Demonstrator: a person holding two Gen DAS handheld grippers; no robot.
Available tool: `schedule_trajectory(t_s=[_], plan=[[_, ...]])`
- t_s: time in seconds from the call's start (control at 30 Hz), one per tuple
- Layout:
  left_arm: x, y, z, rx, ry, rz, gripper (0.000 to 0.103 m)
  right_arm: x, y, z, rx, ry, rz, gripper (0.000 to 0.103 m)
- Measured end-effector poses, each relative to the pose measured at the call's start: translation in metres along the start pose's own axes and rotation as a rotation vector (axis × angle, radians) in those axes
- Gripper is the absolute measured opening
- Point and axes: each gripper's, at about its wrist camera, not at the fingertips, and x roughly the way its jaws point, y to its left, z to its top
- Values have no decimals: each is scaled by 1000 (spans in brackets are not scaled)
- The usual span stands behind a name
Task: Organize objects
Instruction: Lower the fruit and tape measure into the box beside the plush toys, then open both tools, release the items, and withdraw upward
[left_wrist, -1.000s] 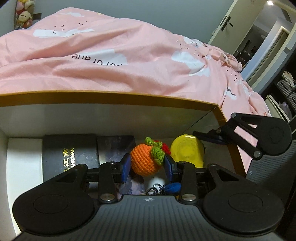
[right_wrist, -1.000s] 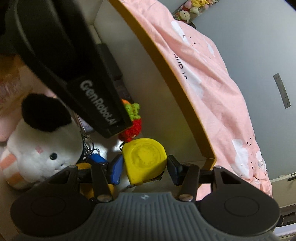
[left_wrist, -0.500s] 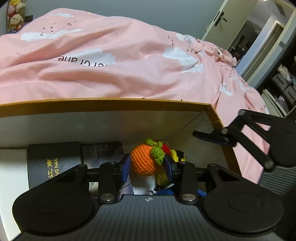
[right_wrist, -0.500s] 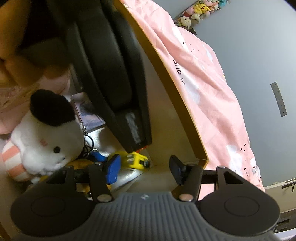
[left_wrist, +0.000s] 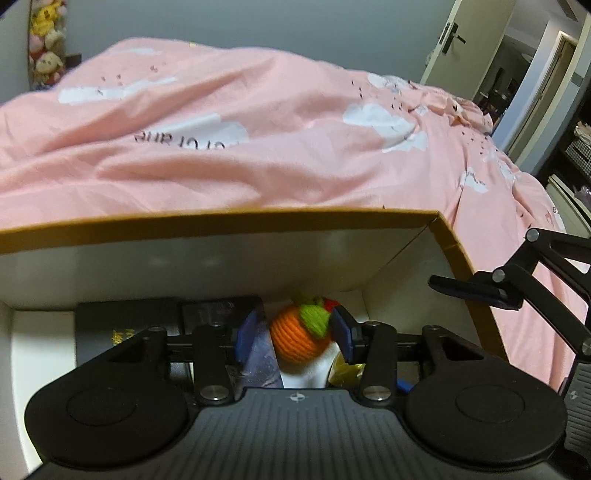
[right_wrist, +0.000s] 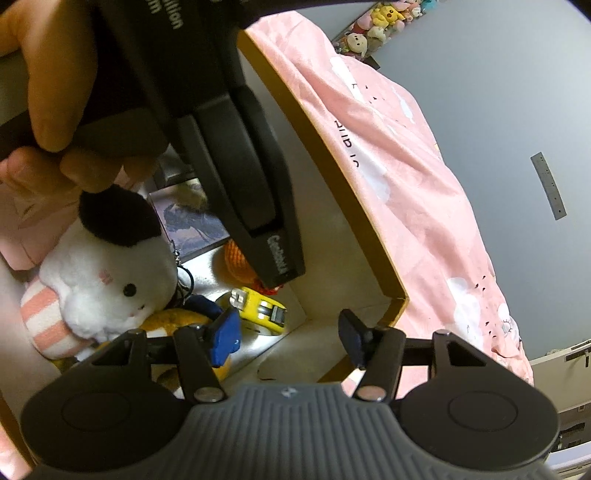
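Note:
A crocheted orange ball with green leaves sits low in the white box with a brown rim. My left gripper straddles it. Its jaws are opening and both blue pads stand just off the yarn. In the right wrist view the ball peeks out from behind the left gripper's black body, which a hand holds. A yellow tape measure lies on the box floor. Above and in front of it my right gripper is opening, with nothing between its fingers.
The box also holds a black book, a dark picture card, a white plush toy with a black ear, a key ring and a yellow round item. A pink duvet covers the bed behind the box. A door stands far right.
My right gripper let go of the yellow tape measure, which dropped into the box, and drew up and back. My left gripper's jaws widened off the orange ball.

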Motion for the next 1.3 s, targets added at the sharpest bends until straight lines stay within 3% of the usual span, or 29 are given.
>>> schedule_trajectory(t_s=[0.3,0.6,0.8,0.93,1.07,1.3], plan=[[-51,-12,-8,30,-147,48,61,-36,-9,0,114,-44,-15,63],[-112,-27,-30,92,-254,57,65,-90,-17,-5,340,-97,-9,63],[-156,-32,-42,104,-333,85,72,-121,-18,-10,536,-189,11,63],[-181,-33,-55,103,-378,109,77,-149,0,-15,699,-276,7,75],[-200,-30,-70,79,-412,126,84,-158,6,-22,838,-349,6,76],[-224,-21,-103,29,-474,232,89,-164,37,-34,957,-415,-23,86]])
